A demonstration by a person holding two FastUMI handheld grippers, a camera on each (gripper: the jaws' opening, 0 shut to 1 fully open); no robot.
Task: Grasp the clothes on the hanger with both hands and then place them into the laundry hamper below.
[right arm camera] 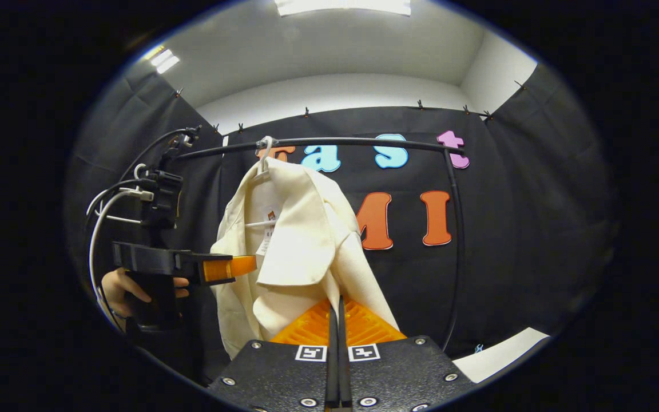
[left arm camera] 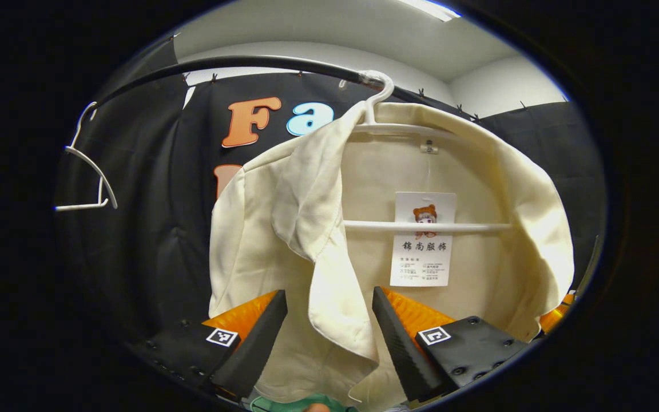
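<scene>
Left hand-held gripper [left arm camera: 329, 337] gapes around jacket [left arm camera: 318, 229]; right hand-held gripper [right arm camera: 335, 320] seemingly closed empty.

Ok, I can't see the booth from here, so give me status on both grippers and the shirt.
Left gripper open, jaws astride the shirt's front edge. Right gripper shut, empty, below the shirt. Shirt on its hanger on the rail. Nothing in the way.

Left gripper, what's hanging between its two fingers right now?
In the left gripper view, the cream shirt's front lapel hangs in the gap between the open left gripper's fingers, with more of the shirt behind it.
</scene>
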